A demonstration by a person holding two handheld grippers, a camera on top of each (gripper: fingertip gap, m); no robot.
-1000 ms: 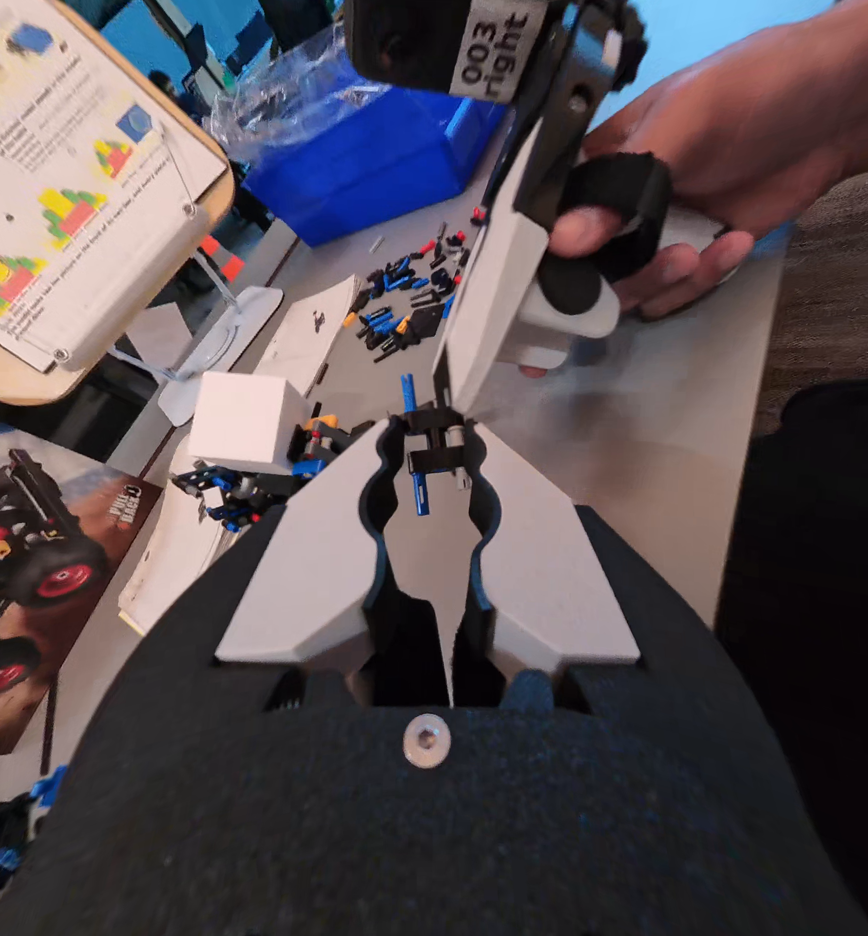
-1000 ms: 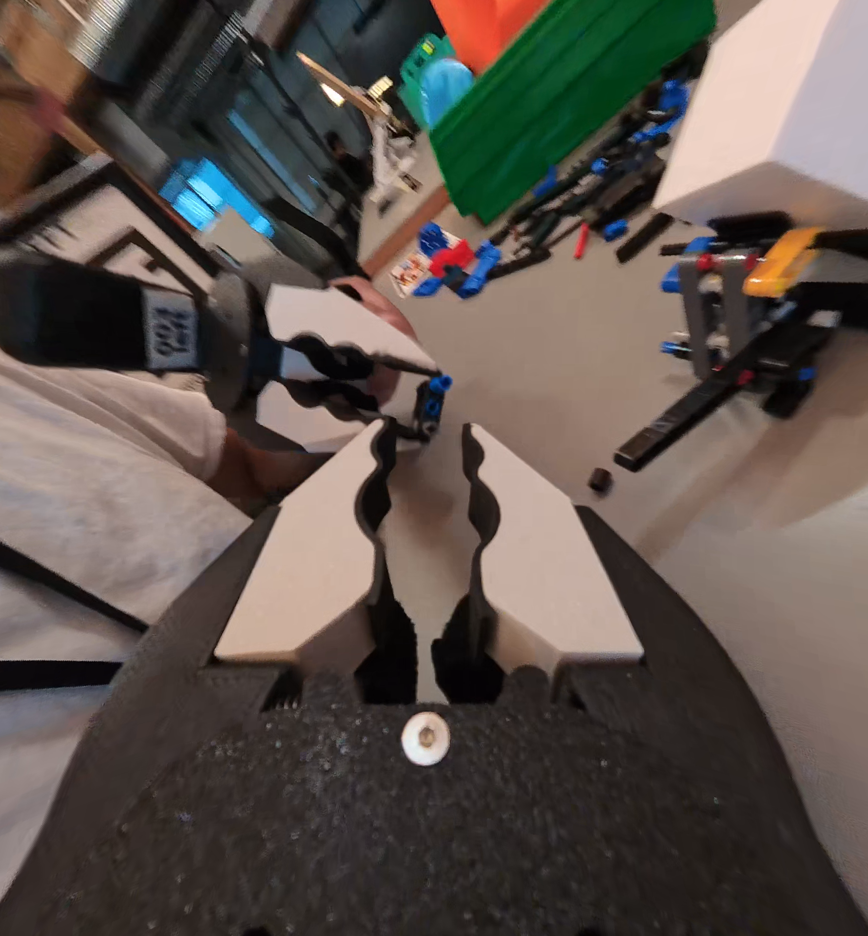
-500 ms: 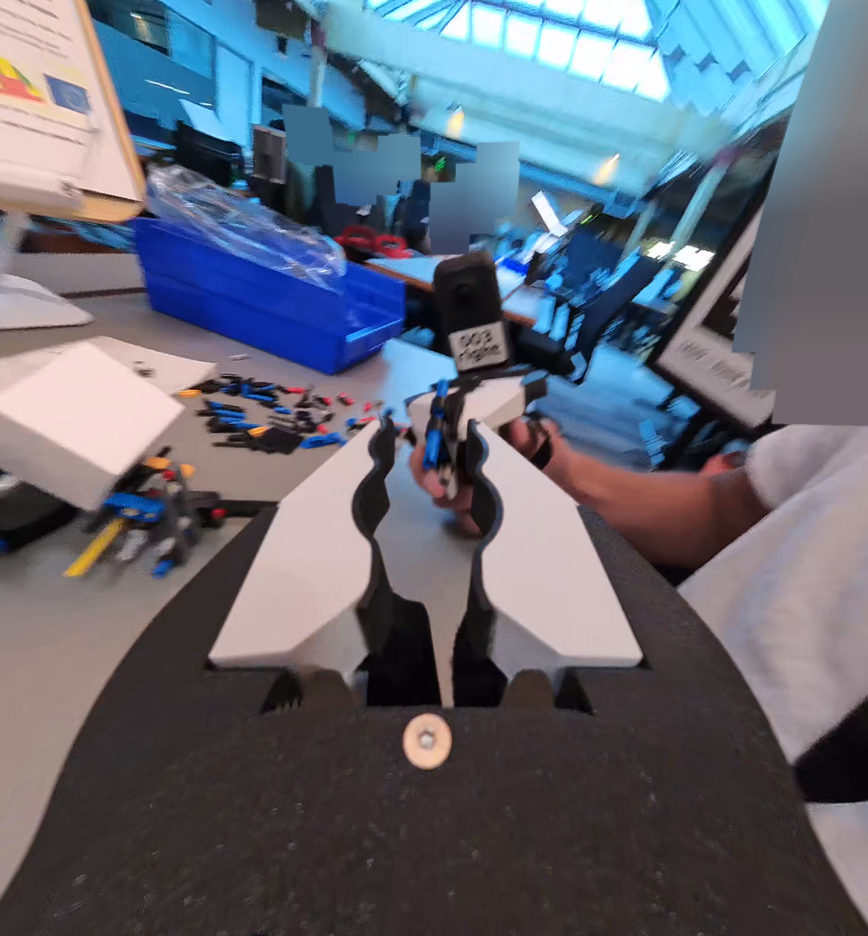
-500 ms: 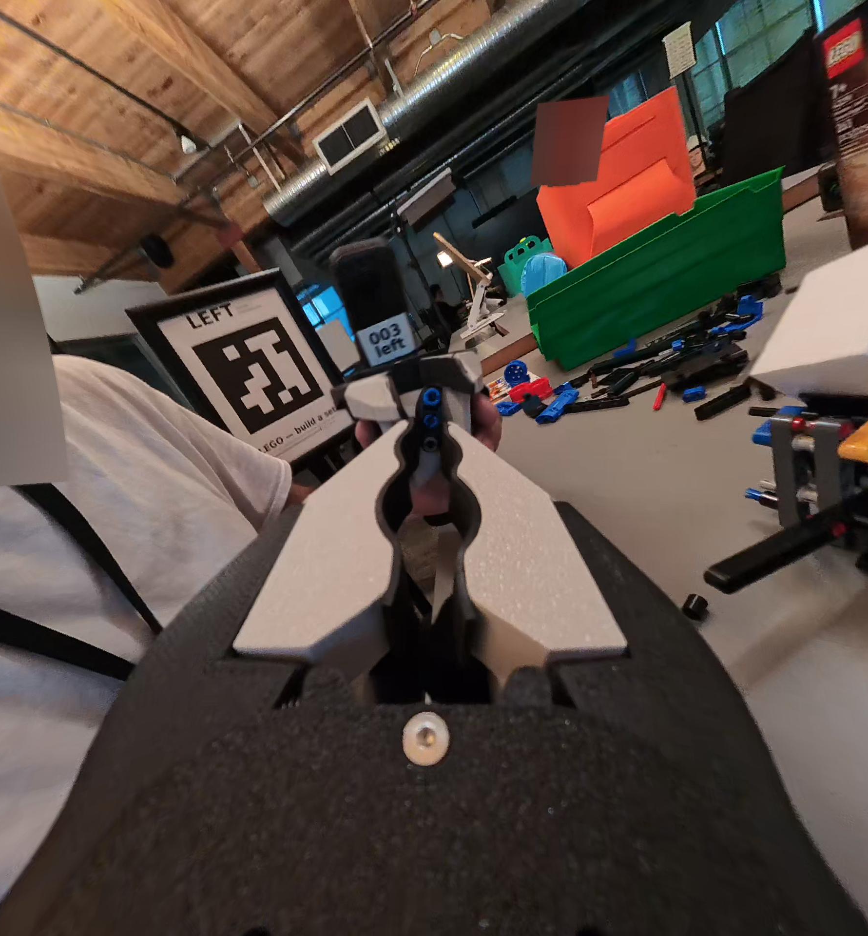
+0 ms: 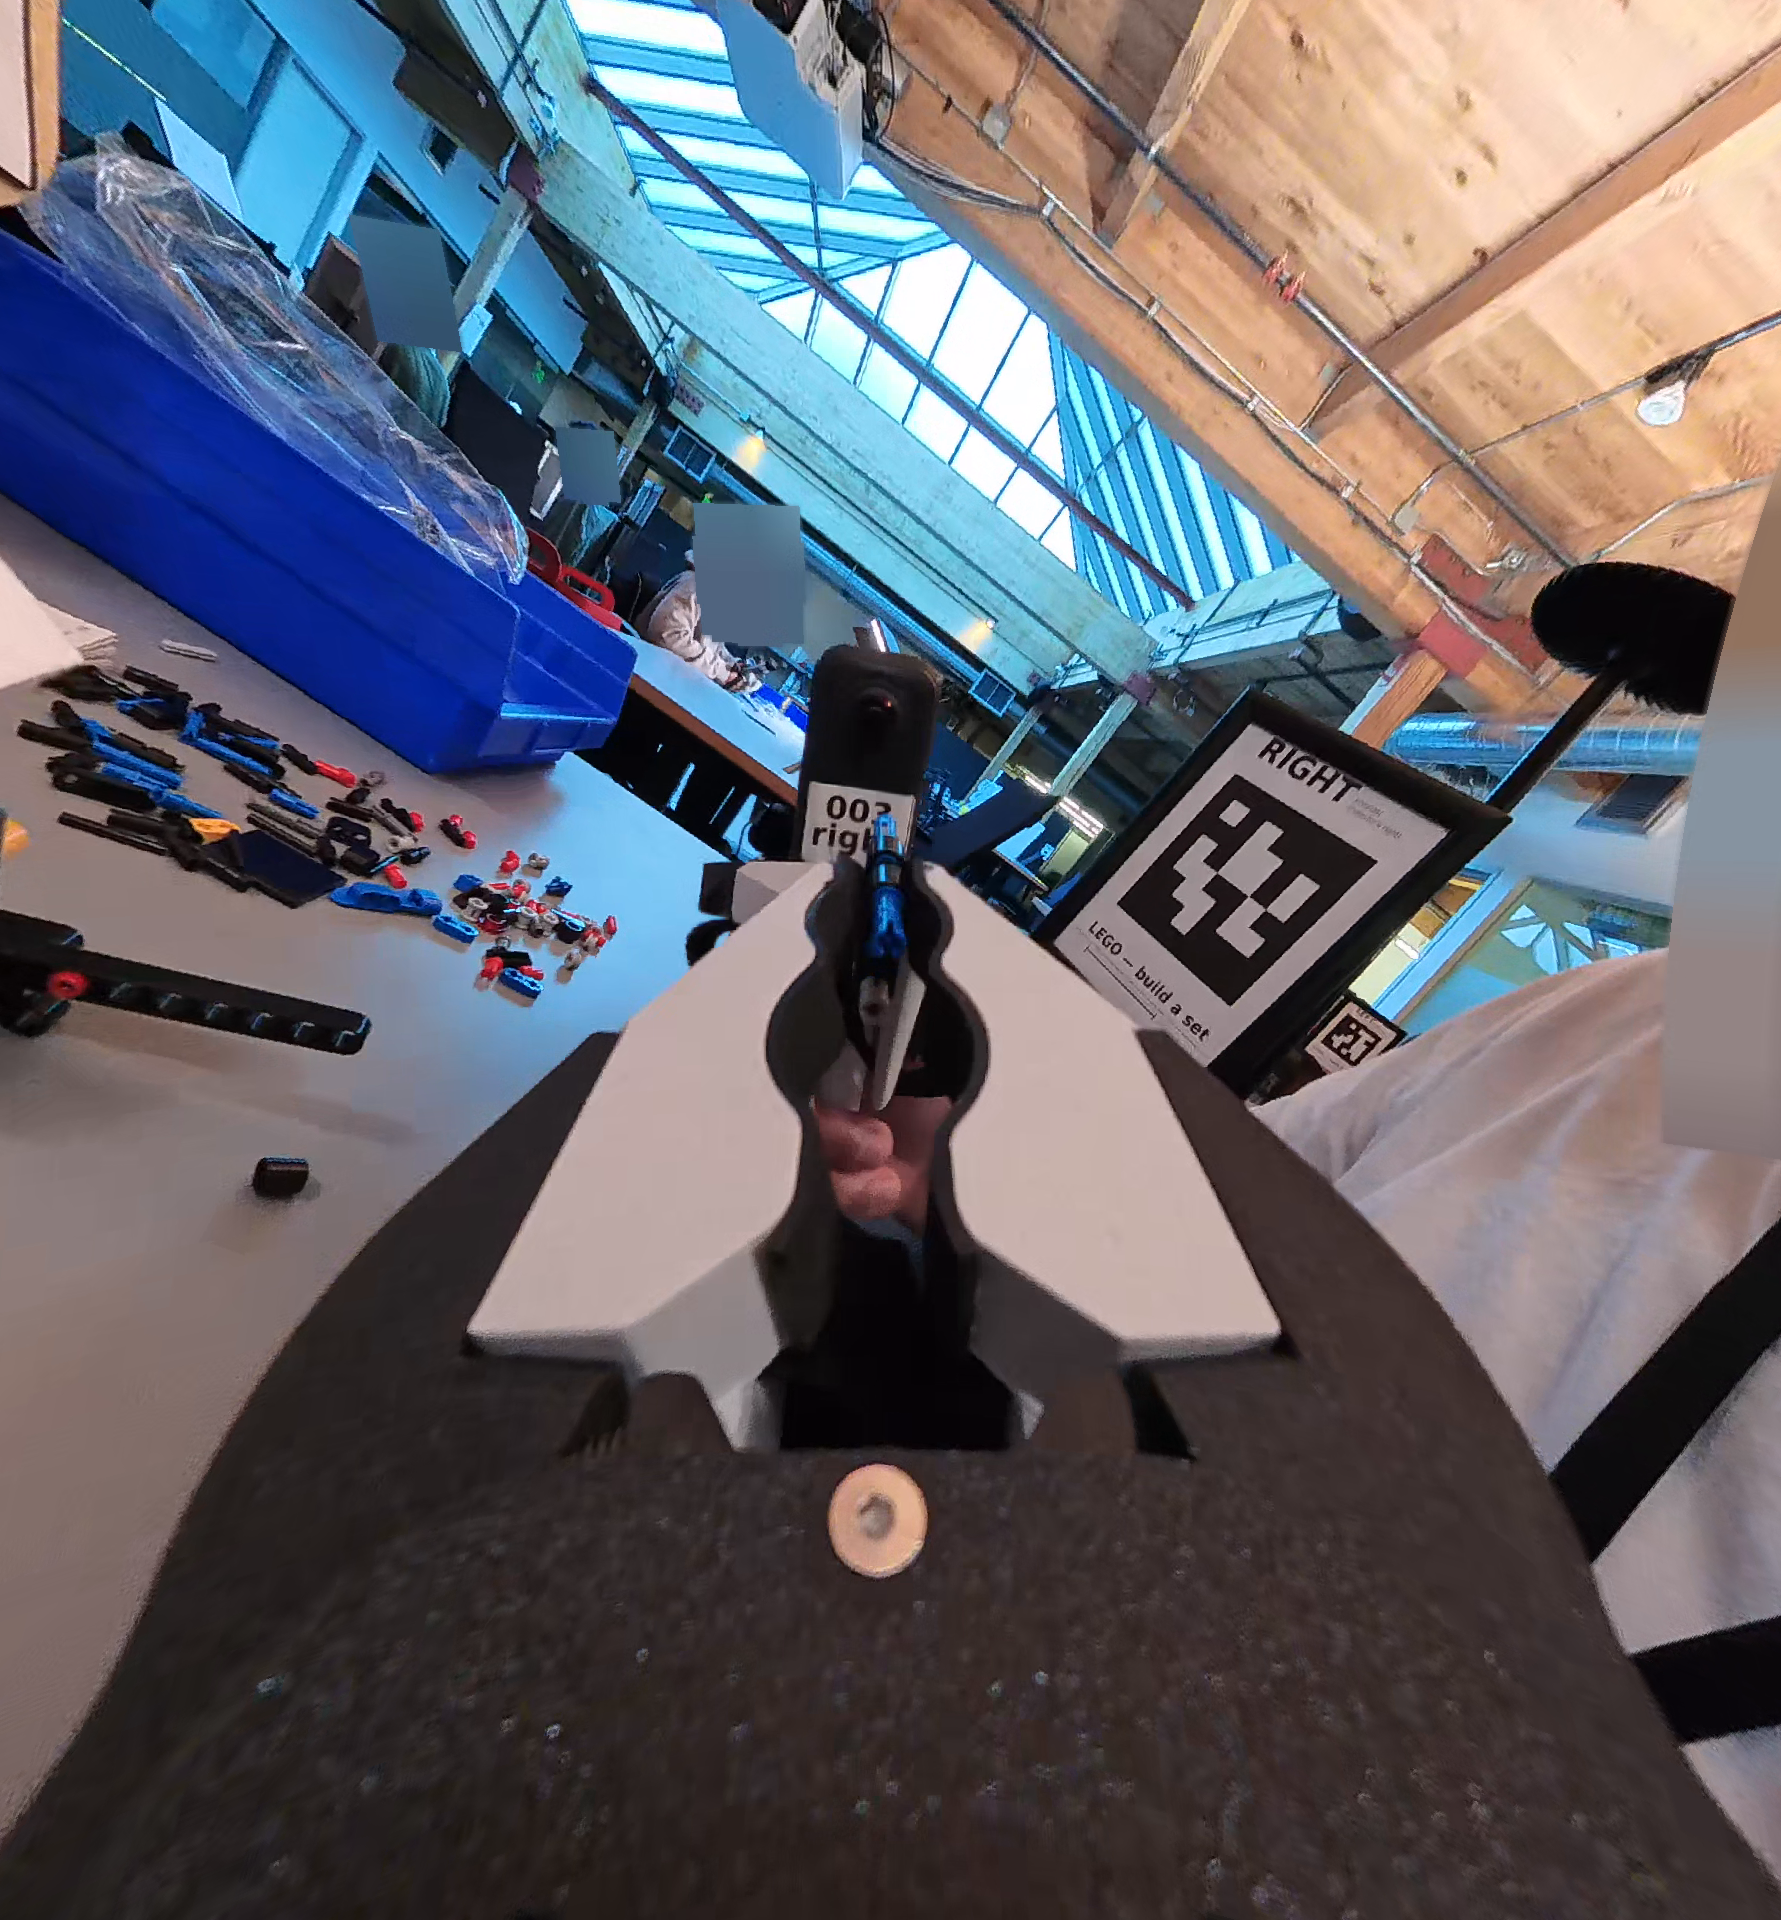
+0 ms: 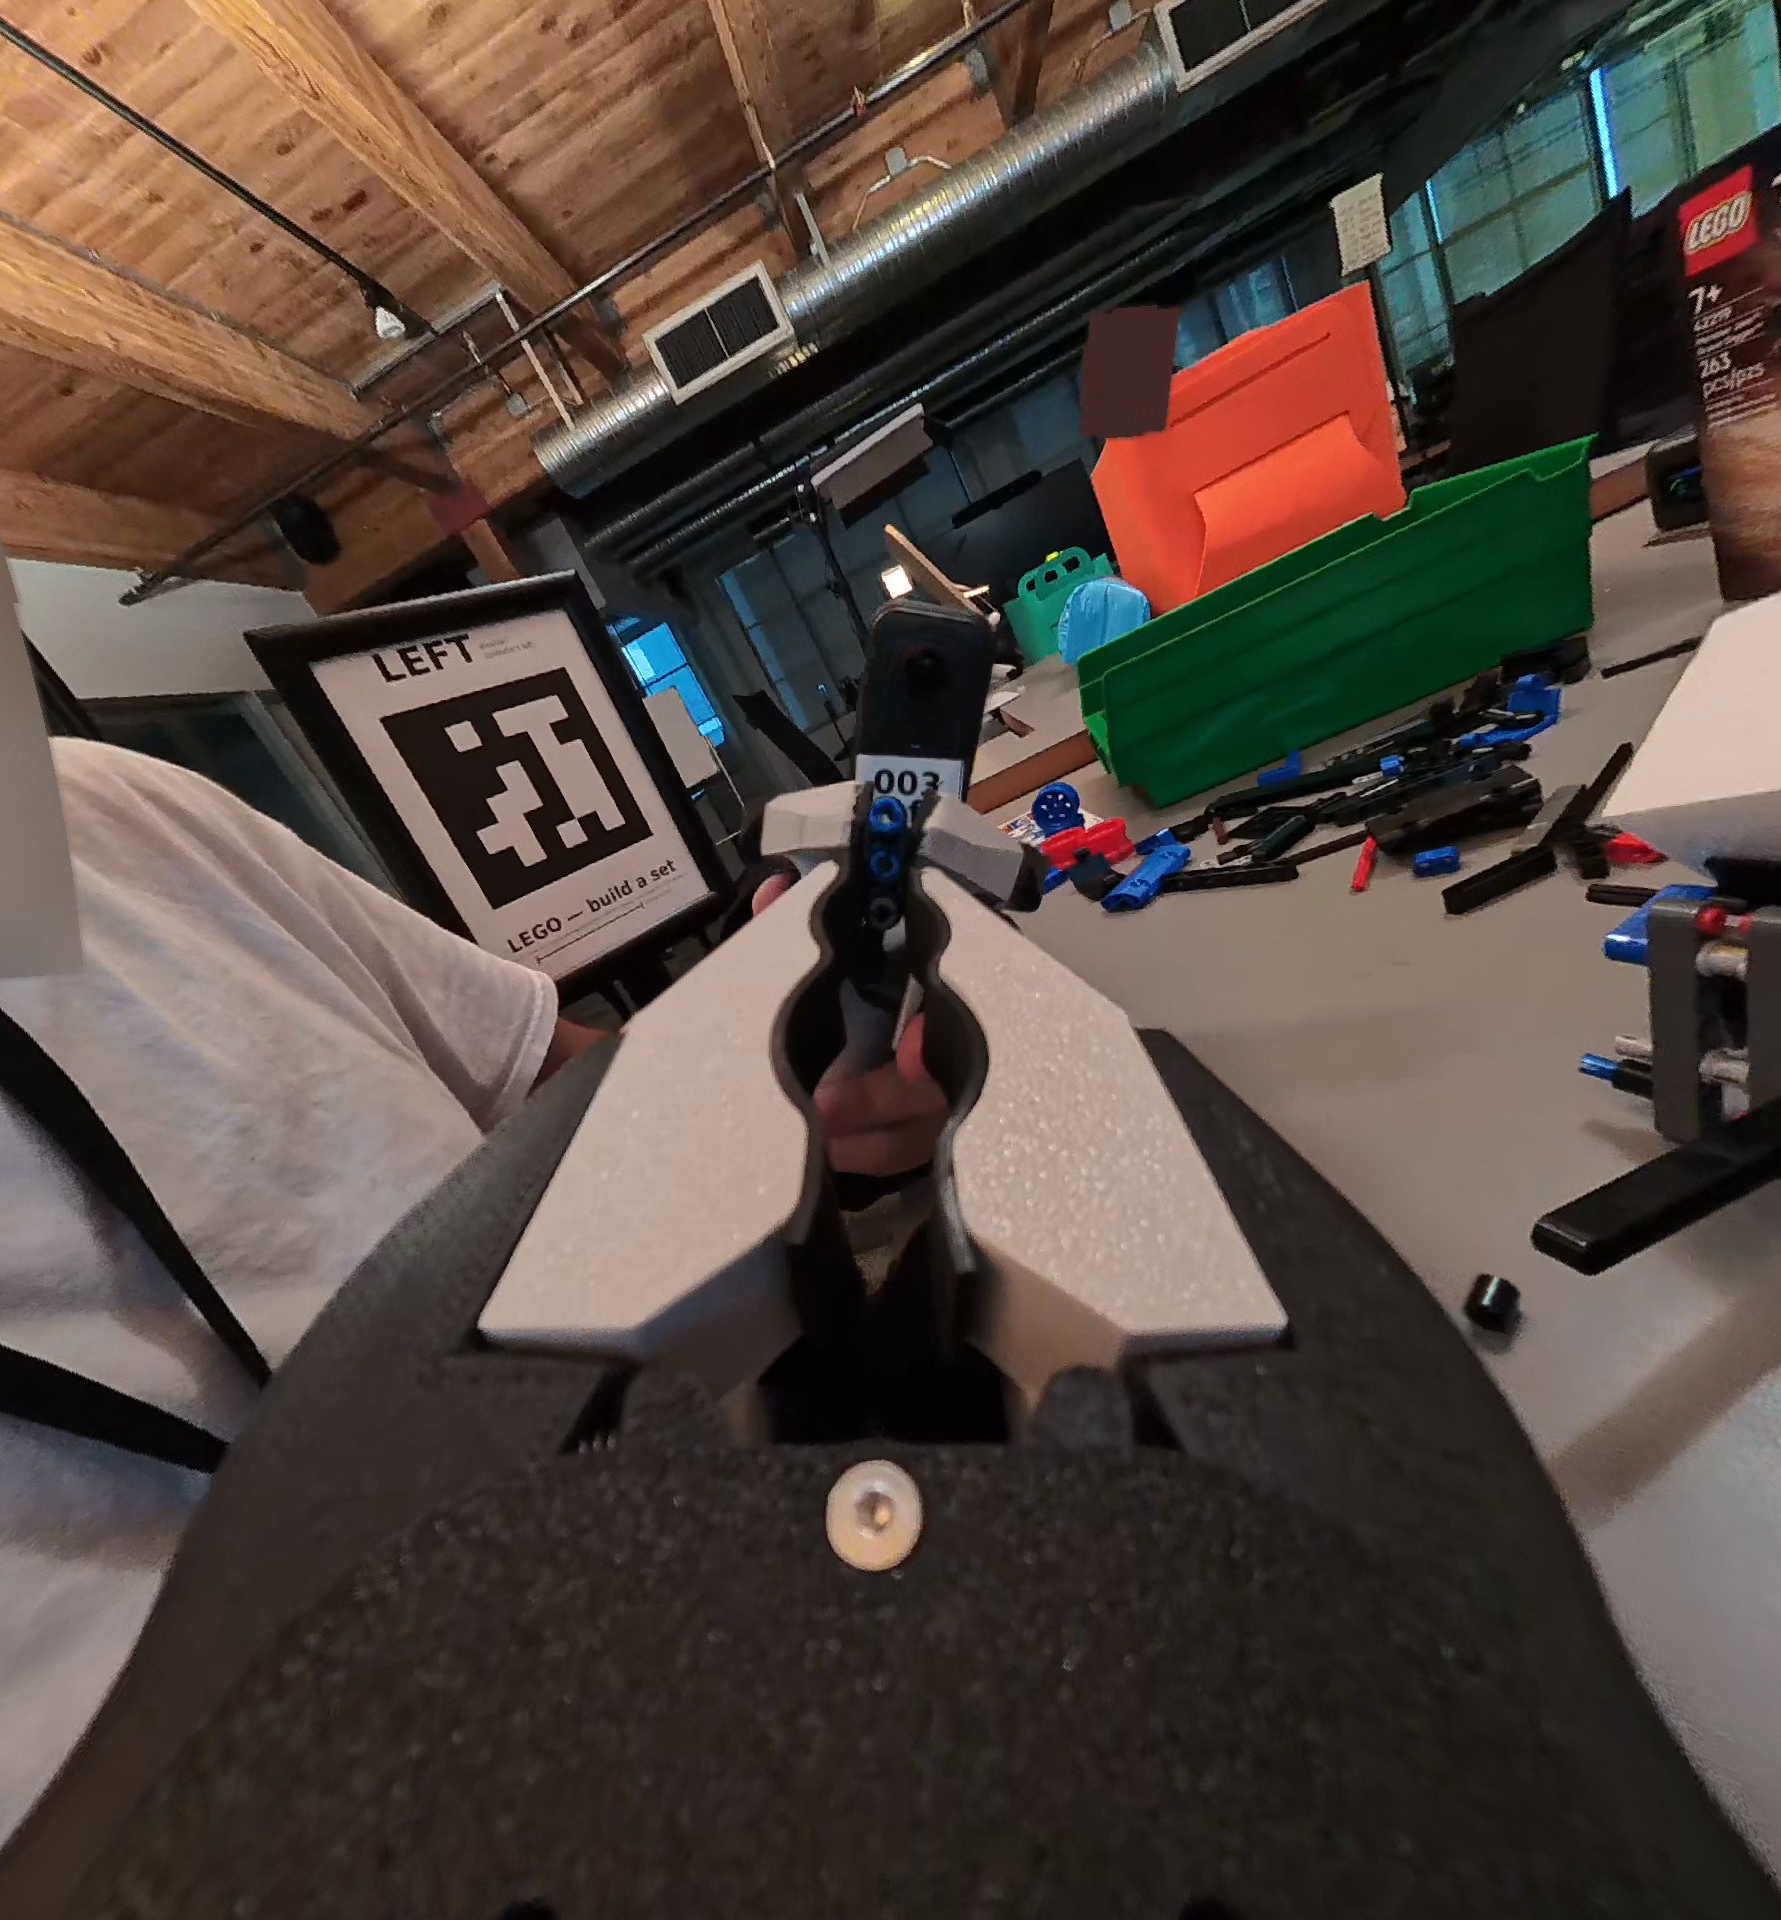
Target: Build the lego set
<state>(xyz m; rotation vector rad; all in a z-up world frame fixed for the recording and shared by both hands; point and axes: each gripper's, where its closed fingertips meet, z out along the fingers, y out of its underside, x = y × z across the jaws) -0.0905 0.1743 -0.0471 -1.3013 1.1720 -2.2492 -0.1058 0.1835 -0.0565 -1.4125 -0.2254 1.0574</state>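
My left gripper (image 5: pixel 881 878) and my right gripper (image 6: pixel 884 883) face each other tip to tip, raised above the grey table (image 5: pixel 138 1195). Both are shut on the same small black piece with blue pins (image 5: pixel 886 904). In the right wrist view the piece (image 6: pixel 884 862) stands upright between my fingertips, with the left gripper's grey fingers (image 6: pixel 969 847) right behind it. A partly built grey and black model (image 6: pixel 1738 1018) with a long black beam (image 5: pixel 169 1003) sits on the table.
A small black part (image 6: pixel 1492 1299) lies alone on the table. Loose parts (image 5: pixel 242 821) lie by a blue bin (image 5: pixel 242 540), more (image 6: pixel 1385 800) by a green bin (image 6: pixel 1333 644). A white foam block (image 6: pixel 1759 727), the set's box (image 6: pixel 1769 364) and framed signs (image 5: pixel 1250 894) stand around. A person in a white shirt (image 6: pixel 242 987) is close by. My left and right fingertips are right by each other.
Both grippers have swung up from the table to face each other. The right gripper, open a second ago, has closed on the piece held by the left gripper.
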